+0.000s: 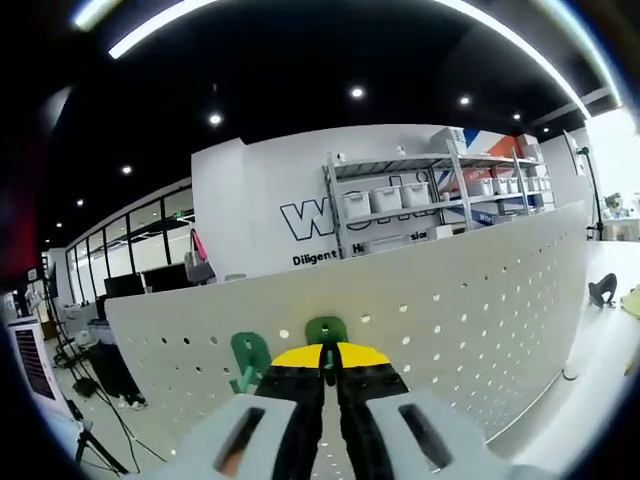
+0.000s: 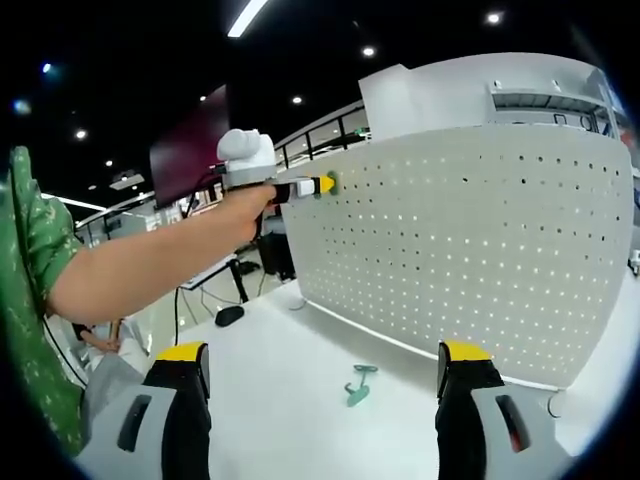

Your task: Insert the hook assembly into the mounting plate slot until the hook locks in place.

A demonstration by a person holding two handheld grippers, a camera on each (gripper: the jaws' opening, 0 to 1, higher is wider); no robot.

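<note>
In the left gripper view my left gripper (image 1: pixel 330 358) is shut on a green hook (image 1: pixel 326 330), which it holds against the upper edge of the white perforated mounting plate (image 1: pixel 470 320). A second green hook (image 1: pixel 248 358) hangs on the plate just to its left. In the right gripper view my right gripper (image 2: pixel 322 380) stands wide open above the white table with nothing between its jaws. Another green hook (image 2: pixel 358 385) lies flat on the table in front of the plate (image 2: pixel 470 250). The left gripper (image 2: pixel 300 186) appears there at the plate's top left corner.
A small black hook (image 1: pixel 603 290) lies on the table at the right. Behind the plate stands a metal shelf (image 1: pixel 430 195) with white bins. A person's arm (image 2: pixel 150 265) with a green sleeve crosses the left of the right gripper view. A tripod and cables (image 1: pixel 95 440) are on the floor.
</note>
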